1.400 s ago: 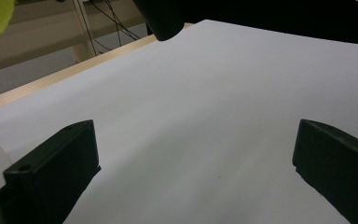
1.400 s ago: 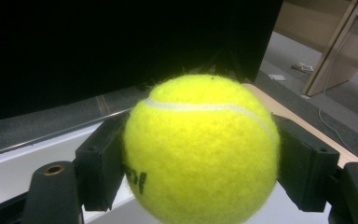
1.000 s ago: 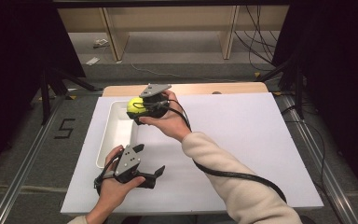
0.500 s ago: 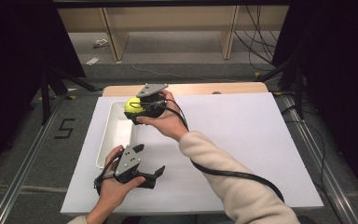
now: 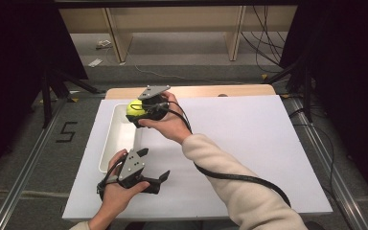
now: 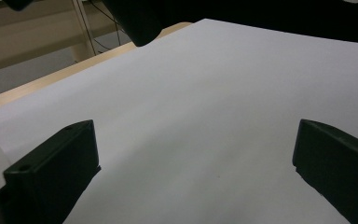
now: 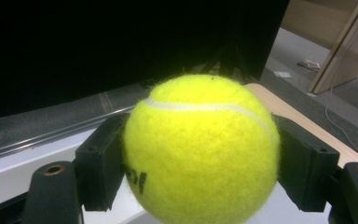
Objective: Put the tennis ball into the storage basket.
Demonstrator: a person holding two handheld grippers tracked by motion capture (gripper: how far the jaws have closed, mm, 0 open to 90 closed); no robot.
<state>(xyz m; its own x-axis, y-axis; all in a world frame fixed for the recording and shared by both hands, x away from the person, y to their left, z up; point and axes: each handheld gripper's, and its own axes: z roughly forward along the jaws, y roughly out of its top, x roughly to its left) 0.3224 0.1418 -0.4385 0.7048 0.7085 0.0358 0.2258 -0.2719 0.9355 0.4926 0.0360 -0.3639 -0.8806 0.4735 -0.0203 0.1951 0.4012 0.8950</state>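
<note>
A yellow tennis ball [image 5: 134, 108] [image 7: 200, 149] is clamped between the black jaws of my right gripper [image 5: 138, 111], which hovers over the far end of the white oblong tray [image 5: 116, 139] at the left of the white table. In the right gripper view the ball sits tight between both jaws. My left gripper [image 5: 154, 168] rests low near the table's front edge, just right of the tray's near end, its jaws spread wide apart over bare white tabletop [image 6: 205, 116] with nothing between them.
A wooden strip [image 5: 206, 91] borders the far edge of the white board. Beyond it are wooden shelf legs [image 5: 117, 33] and cables on the grey floor. Dark curtains stand at both sides. A black cable [image 5: 239, 177] trails from the right gripper across the table.
The right gripper with the ball has barely shifted over the tray's far end. The left gripper has stayed put.
</note>
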